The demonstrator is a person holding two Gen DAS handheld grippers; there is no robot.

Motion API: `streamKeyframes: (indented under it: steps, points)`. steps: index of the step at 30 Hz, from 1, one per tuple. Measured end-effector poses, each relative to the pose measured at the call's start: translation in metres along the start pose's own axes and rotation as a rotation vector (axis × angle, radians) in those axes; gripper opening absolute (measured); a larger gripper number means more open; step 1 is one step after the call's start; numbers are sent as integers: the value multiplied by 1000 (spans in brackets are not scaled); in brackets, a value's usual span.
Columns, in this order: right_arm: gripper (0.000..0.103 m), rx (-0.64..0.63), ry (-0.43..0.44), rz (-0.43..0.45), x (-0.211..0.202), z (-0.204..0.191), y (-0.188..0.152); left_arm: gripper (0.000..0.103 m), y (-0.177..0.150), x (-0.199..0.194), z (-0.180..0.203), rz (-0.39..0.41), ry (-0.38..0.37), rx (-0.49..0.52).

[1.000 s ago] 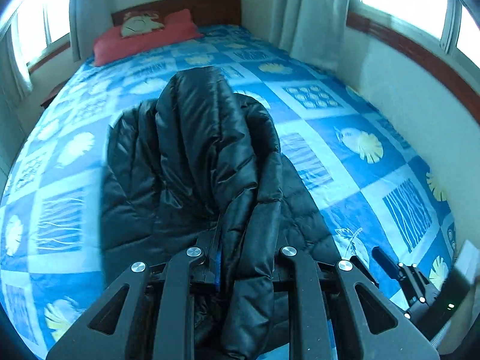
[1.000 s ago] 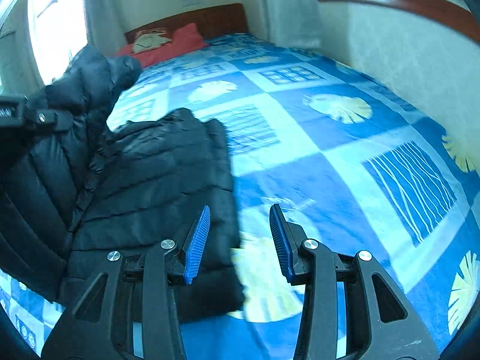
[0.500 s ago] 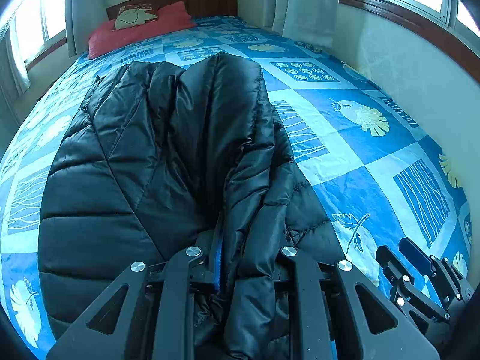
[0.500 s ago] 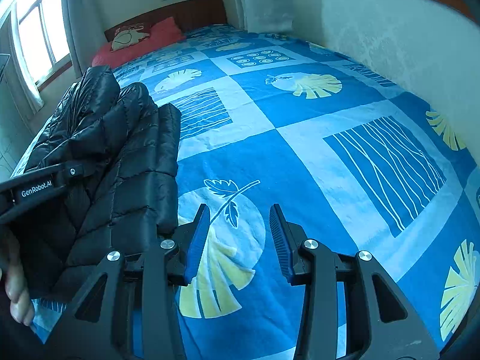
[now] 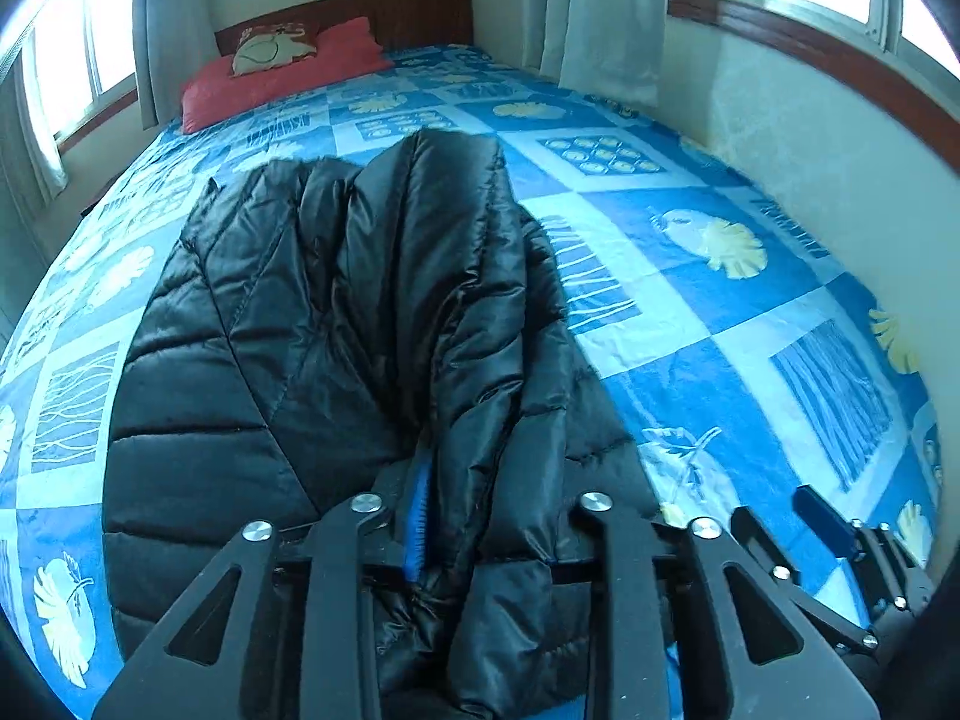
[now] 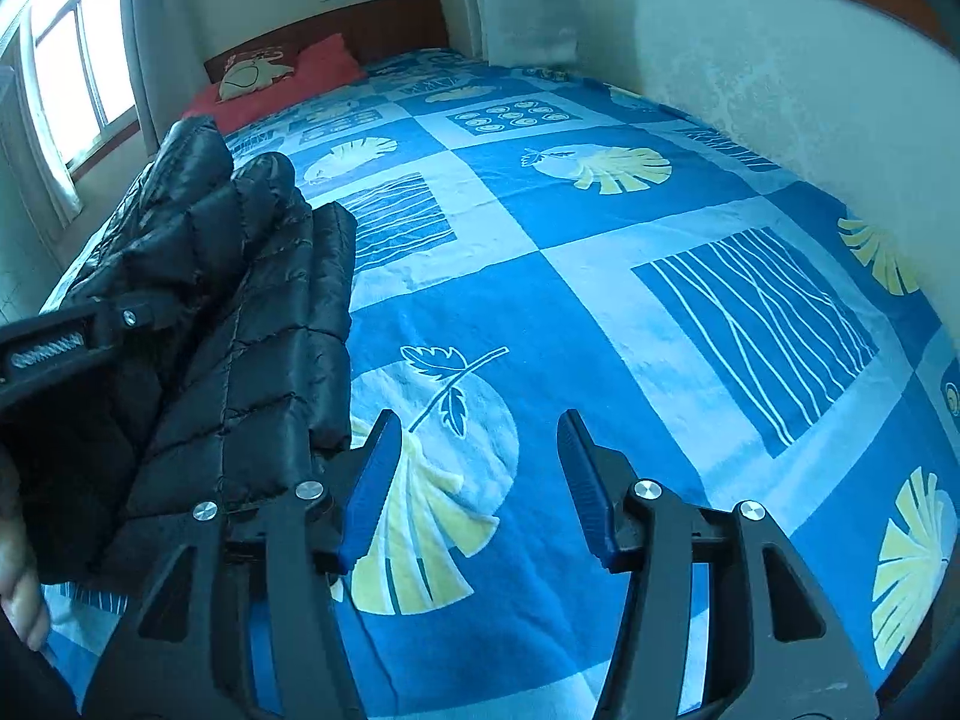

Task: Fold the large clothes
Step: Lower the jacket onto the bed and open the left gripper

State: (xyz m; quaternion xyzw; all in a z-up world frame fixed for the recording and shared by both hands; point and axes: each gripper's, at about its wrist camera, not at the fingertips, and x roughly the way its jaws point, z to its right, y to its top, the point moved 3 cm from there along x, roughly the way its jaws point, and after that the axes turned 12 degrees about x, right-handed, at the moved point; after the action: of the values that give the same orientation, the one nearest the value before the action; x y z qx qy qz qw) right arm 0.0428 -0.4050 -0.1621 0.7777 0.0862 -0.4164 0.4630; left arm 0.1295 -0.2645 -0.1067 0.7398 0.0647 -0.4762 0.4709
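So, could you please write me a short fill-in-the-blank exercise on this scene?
1. The left gripper is shut on the black ____.
2. The right gripper holds ____.
3. The jacket lies on a bed whose cover is mostly ____.
4. The pillow by the headboard is ____.

Missing words: jacket; nothing; blue; red

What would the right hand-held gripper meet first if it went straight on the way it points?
Probably the blue patterned bedspread: the open right hand-held gripper points over bare bedding, with the black puffer jacket off to its left.
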Motion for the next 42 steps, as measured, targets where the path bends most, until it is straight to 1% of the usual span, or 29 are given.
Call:
streamKeyframes:
  steps: [5, 8, 11, 14, 15, 17, 19, 21, 22, 24, 25, 28, 30, 31, 33, 35, 37, 38, 39, 41, 42]
  points:
    - [54, 5, -16, 6, -4, 6, 1, 49, 2, -27, -1, 34, -101, -47]
    - [54, 8, -21, 5, -6, 6, 0, 49, 2, -52, 2, 69, -163, -40]
    - [54, 5, -9, 6, -11, 1, 1, 49, 0, -78, -2, 124, -172, -27]
    - [54, -16, 1, 17, -16, -11, 3, 50, -8, -97, -20, 156, -170, -52]
    - [54, -28, 8, 23, -19, -18, 4, 53, -14, -104, -32, 168, -167, -71]
    - [54, -45, 20, 32, -23, -28, 6, 60, -24, -113, -54, 190, -142, -99]
    - [54, -62, 43, 43, -28, -43, 11, 61, -36, -118, -79, 208, -86, -119]
    - [57, -70, 66, 52, -32, -56, 15, 62, -49, -115, -107, 205, -7, -140]
    - [57, -72, 79, 56, -35, -63, 19, 62, -55, -111, -118, 197, 21, -151]
    - [60, -70, 102, 65, -39, -76, 27, 64, -70, -99, -143, 177, 63, -187]
    - [61, -63, 121, 66, -41, -83, 31, 65, -75, -94, -152, 167, 70, -203]
    - [67, -45, 187, 50, -44, -105, 41, 66, -97, -72, -178, 131, 68, -278]
    - [70, -54, 220, 23, -40, -121, 43, 67, -107, -60, -185, 111, 56, -305]
    - [70, -66, 224, 2, -36, -130, 42, 67, -112, -54, -187, 101, 47, -316]
    - [70, -97, 201, -35, -25, -144, 37, 67, -120, -47, -187, 94, 27, -326]
    - [70, -114, 177, -52, -19, -151, 31, 67, -124, -43, -186, 94, 14, -327]
    - [70, -105, 181, -83, -11, -152, 25, 67, -126, -39, -185, 99, 8, -323]
    - [60, -95, 195, -106, -7, -152, 23, 67, -126, -37, -184, 102, 6, -321]
    - [43, -85, 204, -126, -3, -151, 21, 67, -125, -36, -183, 104, 2, -321]
    - [25, -98, 197, -136, 1, -149, 20, 67, -122, -34, -182, 109, -13, -318]
    - [20, -109, 197, -127, 2, -148, 21, 67, -121, -35, -182, 111, -17, -316]
